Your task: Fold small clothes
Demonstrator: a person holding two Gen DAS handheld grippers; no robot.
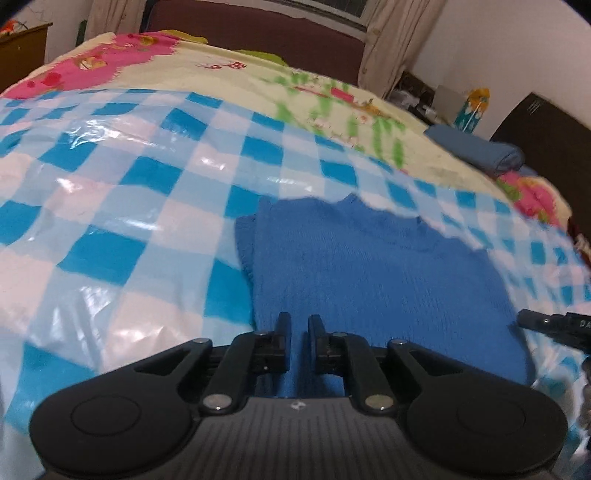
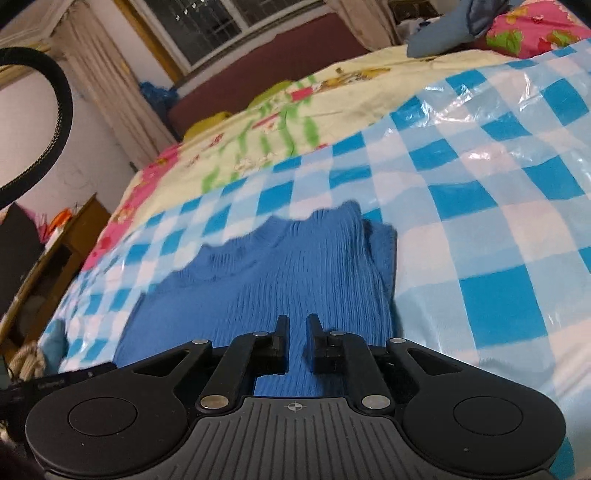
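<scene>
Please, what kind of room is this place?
Most likely a bedroom in a home: a bed with a floral sheet and a dark headboard, a curtained window, and a blue knit garment on a checked plastic cover.

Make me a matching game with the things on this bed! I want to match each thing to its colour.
Things:
1. knitted sweater
2. plastic sheet
3. headboard
4. curtain

Colours:
a. beige
b. blue and white checks
c. dark maroon
d. plain blue

Pairs: 1-d, 2-b, 3-c, 4-a

The sweater lies flat on the plastic sheet, with the left tongs and right tongs both above its near edge.
</scene>
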